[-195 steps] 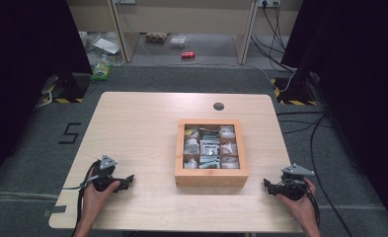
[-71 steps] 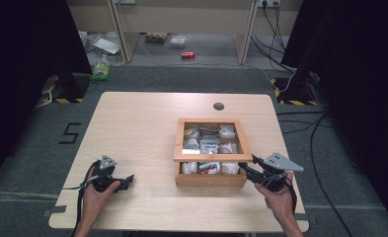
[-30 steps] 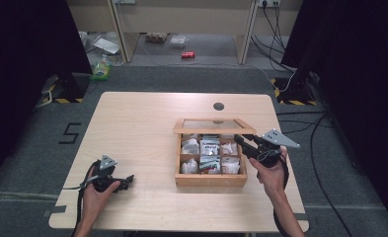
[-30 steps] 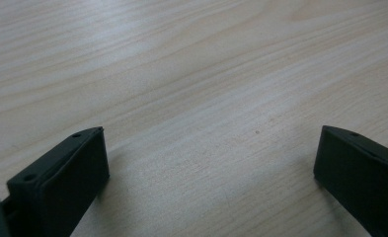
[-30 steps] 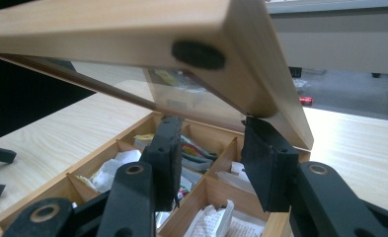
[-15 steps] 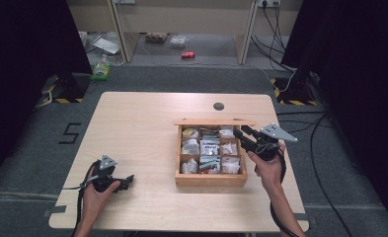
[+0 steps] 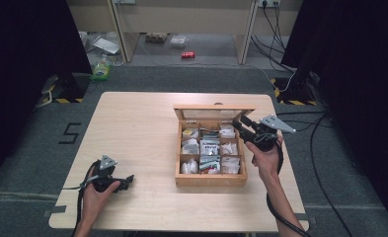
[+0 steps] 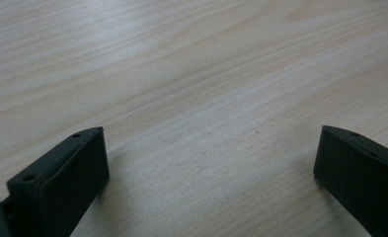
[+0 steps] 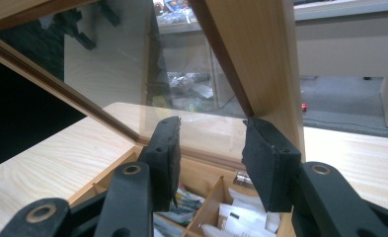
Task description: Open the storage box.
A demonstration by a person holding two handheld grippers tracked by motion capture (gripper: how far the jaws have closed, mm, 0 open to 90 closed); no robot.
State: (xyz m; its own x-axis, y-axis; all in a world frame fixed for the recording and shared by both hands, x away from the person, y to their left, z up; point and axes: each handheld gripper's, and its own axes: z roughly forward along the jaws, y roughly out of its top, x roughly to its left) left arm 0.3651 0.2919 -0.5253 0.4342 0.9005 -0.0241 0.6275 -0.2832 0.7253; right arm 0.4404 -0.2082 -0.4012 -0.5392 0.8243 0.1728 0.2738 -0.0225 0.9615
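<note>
A shallow square wooden box (image 7: 210,180) divided into compartments is seen on the right half of the pale wood-grain worktop (image 7: 132,128), its compartments filled with small white and grey packets (image 7: 210,148). Its glass-paned wooden lid (image 7: 213,112) is raised and stands nearly upright along the far edge of the box. The right gripper (image 7: 244,127) is held in the person's right hand (image 7: 265,155) above the box's right side, pointing toward the lid's right end. In the right gripper view the two black fingers (image 9: 164,153) are parted around the wooden frame bar of the lid (image 9: 251,59), which is seen between and beyond them; whether the pads touch it cannot be told, and the fingers have just been opening slightly. The left gripper (image 7: 128,180) is rested low on the near left part of the worktop in the left hand (image 7: 95,195), well apart from the box. Its fingers (image 8: 68,177) are spread wide over bare wood, grasping nothing.
</note>
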